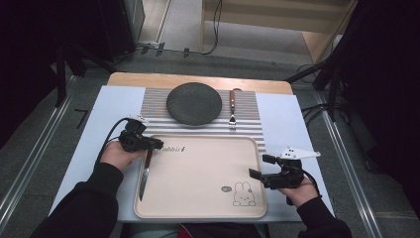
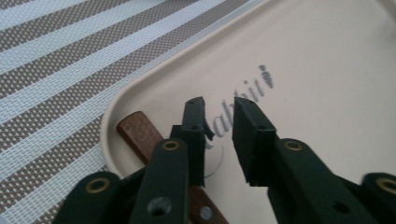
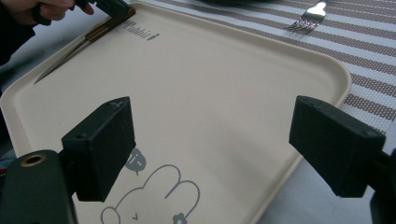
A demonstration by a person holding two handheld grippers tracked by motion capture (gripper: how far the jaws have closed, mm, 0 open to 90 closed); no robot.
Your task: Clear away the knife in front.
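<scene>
Wooden-handled knife (image 1: 144, 173) lying on tray (image 1: 198, 208), left edge | left gripper (image 2: 219, 123) jaws parted, empty | right gripper (image 3: 224, 140) hovering wide open | fork (image 1: 232, 109) remaining.

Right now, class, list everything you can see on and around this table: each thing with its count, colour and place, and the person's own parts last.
tray: one, beige with a rabbit drawing, near middle of the table
knife: one, brown wooden handle, along the tray's left edge
plate: one, dark grey, on the striped mat beyond the tray
fork: one, brown handle, right of the plate
striped mat: one, brown and white, far side
left gripper: one, black, open, over the knife handle
right gripper: one, black, open, at the tray's right edge
</scene>
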